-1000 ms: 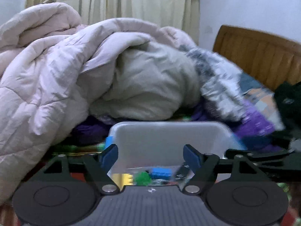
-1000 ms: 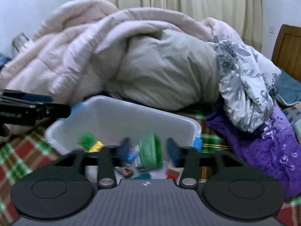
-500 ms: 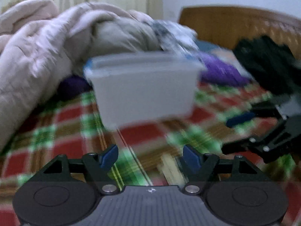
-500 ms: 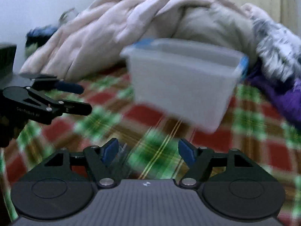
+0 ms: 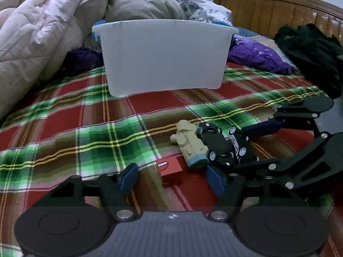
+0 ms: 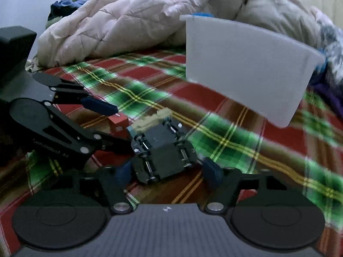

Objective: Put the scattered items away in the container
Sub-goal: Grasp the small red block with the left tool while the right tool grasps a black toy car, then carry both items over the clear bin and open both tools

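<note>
A white plastic container [image 5: 163, 55] stands on the plaid bedspread [image 5: 64, 128], also in the right wrist view [image 6: 246, 64]. Near me lie a tan toy figure [image 5: 189, 143], a black toy car [image 5: 220, 145] on its roof and a small red card [image 5: 170, 166]. My left gripper [image 5: 171, 178] is open, low over the red card. My right gripper [image 6: 167, 171] is open with its jaws on either side of the overturned car [image 6: 163, 150]; the tan figure [image 6: 152, 121] lies behind it. Each gripper shows in the other's view.
A heap of pale quilts [image 5: 42, 32] and purple cloth [image 5: 257, 53] lies behind the container. A wooden headboard [image 5: 278, 6] and dark clothing [image 5: 310, 49] are at the far right. Bedspread lies between the toys and the container.
Both grippers have pulled back from over the container and dropped low to the bedspread. The right gripper no longer holds the green item and now brackets the toy car.
</note>
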A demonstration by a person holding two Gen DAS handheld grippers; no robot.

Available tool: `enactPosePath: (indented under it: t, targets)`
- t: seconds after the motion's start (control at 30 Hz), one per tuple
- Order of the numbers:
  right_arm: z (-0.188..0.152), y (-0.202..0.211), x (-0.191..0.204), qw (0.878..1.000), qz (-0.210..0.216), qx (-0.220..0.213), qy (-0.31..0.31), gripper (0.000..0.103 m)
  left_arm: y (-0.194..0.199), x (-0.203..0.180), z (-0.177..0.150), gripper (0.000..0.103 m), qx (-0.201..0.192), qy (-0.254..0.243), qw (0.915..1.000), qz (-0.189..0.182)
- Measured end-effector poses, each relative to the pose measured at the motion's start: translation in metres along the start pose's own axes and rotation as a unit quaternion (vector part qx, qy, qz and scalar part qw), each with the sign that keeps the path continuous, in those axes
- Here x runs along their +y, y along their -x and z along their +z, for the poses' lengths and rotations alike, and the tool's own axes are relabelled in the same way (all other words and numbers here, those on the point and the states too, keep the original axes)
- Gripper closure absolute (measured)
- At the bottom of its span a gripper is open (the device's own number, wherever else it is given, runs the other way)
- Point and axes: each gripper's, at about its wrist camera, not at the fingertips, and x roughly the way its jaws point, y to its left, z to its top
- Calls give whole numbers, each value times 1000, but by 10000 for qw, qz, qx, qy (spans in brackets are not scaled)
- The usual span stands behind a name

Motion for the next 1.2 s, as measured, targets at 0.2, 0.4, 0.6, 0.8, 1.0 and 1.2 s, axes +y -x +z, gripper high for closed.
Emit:
enactPosePath:
  t: [0.2, 0.4, 0.6, 0.8, 1.0, 1.2]
  targets:
    - [-3, 12, -9, 9998, 41, -109, -166, 37, 2, 4, 2, 70, -70, 3, 9999, -83]
    - [1, 30, -19, 9986, -83, -362, -388, 37, 11, 7, 4, 77, -138, 84, 9998, -77]
    - [5, 36, -22, 9973, -198, -521, -478, 37, 25, 13, 9, 81, -230, 135, 9996, -3]
    - [4, 32, -17, 9980, -194, -432, -413, 37, 14, 14, 2, 77, 215, 164, 9996, -28]
    - [3, 34, -18, 9980, -207, -458, -388, 37, 14, 18, -1, 81, 86, 380, 9992, 52]
    - [23, 53, -29, 9938, -341, -868, -601, 37, 43, 20, 40, 81, -491, 354, 9982, 38]
